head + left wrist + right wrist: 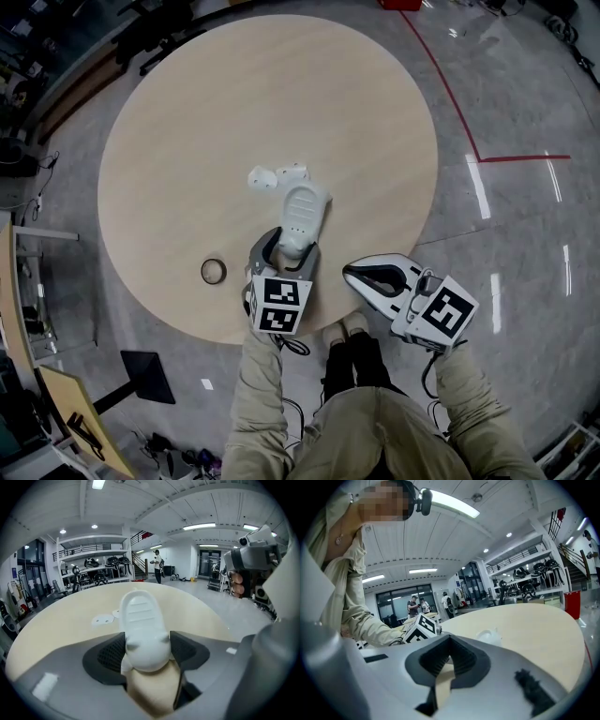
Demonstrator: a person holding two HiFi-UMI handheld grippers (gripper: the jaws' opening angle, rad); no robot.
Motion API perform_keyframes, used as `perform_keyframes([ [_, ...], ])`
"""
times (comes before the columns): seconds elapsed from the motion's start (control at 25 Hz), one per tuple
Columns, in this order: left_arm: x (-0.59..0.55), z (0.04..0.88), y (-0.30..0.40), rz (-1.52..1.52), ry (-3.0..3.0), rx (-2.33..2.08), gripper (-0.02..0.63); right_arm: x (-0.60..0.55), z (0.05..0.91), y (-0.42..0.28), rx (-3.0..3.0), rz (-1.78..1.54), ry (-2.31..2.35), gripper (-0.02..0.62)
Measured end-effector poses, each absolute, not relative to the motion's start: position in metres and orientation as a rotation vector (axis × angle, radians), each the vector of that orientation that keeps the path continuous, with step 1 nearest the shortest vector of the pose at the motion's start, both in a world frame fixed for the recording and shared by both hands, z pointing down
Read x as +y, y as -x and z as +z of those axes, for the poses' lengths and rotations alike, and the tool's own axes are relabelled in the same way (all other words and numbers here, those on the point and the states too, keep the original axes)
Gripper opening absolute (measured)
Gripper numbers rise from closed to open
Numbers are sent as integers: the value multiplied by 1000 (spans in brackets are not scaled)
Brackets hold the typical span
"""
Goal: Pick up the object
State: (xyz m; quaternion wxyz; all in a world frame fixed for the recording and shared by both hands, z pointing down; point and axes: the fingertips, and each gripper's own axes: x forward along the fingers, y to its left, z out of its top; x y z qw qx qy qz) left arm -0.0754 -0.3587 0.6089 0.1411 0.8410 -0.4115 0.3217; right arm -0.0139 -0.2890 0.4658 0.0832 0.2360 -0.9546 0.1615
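A white shoe-shaped object [302, 214] lies on the round wooden table [187, 122], its length running away from me. Its near, rounded end [140, 634] sits between the jaws of my left gripper [291, 247], close to the table's front edge. The dark pads flank that end on both sides, and a small gap shows on the left, so the jaws stand open around it. My right gripper [351, 272] hangs off the table's near edge on the right, shut with nothing in it; in its own view the right gripper [449, 663] shows only a thin slit.
Two small white pieces [264, 178] lie just beyond the shoe-shaped object, also visible as white pieces [103, 619] in the left gripper view. A roll of tape [214, 271] rests to the left of my left gripper. Red floor lines [487, 157] run right of the table.
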Motion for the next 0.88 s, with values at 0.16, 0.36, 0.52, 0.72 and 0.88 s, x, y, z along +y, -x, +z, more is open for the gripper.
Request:
perform_keyframes([
  [0.16,-358,607,75,916,-2427,-1205,304,-290,465,12,-2848,483,-707,2],
  [0.36,-359,588,73,853,-2454,-1236,302,-292,464,8,-2847,480,-714,3],
  [0.52,-358,568,76,824,-2471,-1256,301,-292,462,4,-2839,465,-710,2],
  [0.72,-348,541,84,805,-2491,-1289,298,-288,447,4,-2858,435,-715,3],
  [0.88,-336,520,88,787,-2506,-1314,295,-283,431,6,-2877,409,-720,3],
])
